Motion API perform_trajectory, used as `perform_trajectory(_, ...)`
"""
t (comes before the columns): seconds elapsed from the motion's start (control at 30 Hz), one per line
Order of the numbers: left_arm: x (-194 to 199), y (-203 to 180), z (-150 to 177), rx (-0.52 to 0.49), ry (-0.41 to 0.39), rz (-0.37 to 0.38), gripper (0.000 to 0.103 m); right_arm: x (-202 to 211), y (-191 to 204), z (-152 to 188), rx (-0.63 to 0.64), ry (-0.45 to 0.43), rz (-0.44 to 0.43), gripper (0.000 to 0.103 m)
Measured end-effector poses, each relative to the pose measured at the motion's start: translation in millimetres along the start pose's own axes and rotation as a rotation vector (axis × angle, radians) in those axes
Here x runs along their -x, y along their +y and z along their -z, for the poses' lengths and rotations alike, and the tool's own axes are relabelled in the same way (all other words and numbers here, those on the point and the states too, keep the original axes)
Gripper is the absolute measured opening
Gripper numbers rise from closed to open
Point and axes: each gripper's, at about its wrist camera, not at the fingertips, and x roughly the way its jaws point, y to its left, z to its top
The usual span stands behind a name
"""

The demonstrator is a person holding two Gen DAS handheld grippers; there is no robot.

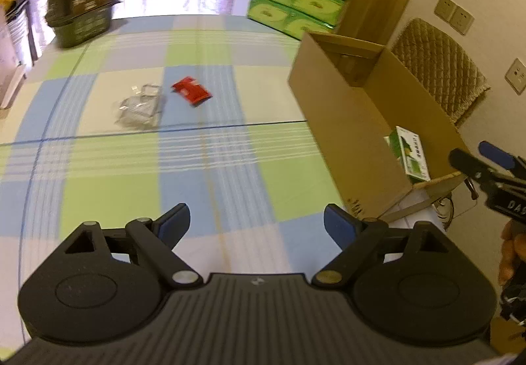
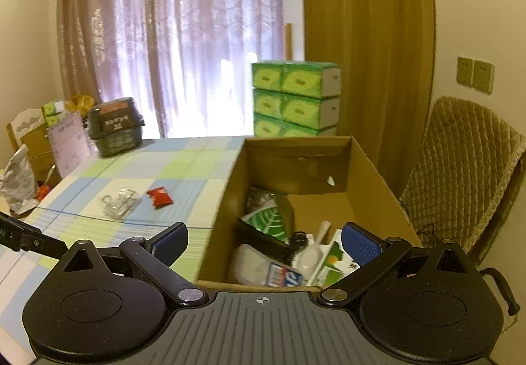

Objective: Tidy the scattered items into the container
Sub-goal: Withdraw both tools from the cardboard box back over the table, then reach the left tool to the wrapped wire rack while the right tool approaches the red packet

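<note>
Both the left gripper [image 1: 256, 227] and right gripper [image 2: 264, 241] are spread wide, empty. Mid-frame, a red packet [image 1: 190, 90] lies beside a clear bag [image 1: 139, 108]; the cardboard box [image 1: 348, 121] sits right.

An open cardboard box [image 2: 371, 167] stands on the right side of the checked tablecloth, flaps folded out, its inside showing. It holds a jumble: a green-and-white carton [image 2: 332, 261] leaning against the near wall, a green striped packet [image 2: 268, 220], a white scoop [image 2: 312, 251], a pale pouch [image 2: 246, 263] and a blue-and-red wrapper [image 2: 284, 274]. Well left of the box, a red sachet [image 1: 190, 90] lies flat on the cloth, and just beside it lies a crumpled clear plastic bag [image 1: 139, 108].
</note>
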Motion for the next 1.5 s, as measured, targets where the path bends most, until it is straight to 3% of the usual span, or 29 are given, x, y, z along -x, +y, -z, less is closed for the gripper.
perform_trajectory(0.4,39.6,60.7,34.9,0.080,-0.039,-0.095,0.090,9.9,62.4,5.6,0.078,0.031,-0.095,0.103)
perform_trajectory(0.7,50.1,87.0,42.3,0.116,-0.058,-0.109,0.091,-0.7,103.8,9.0,0.151,0.072,-0.152,0.103)
perform_trajectory(1.13,35.3,112.1,44.3,0.154,-0.039,-0.124,0.093,-30.8,125.4,13.6,0.185,0.138,-0.196,0.103)
perform_trajectory(1.5,-4.6,122.7,26.6,0.131,-0.018,-0.137,0.093,-92.1,139.5,0.6,0.213,0.181,-0.233,0.103)
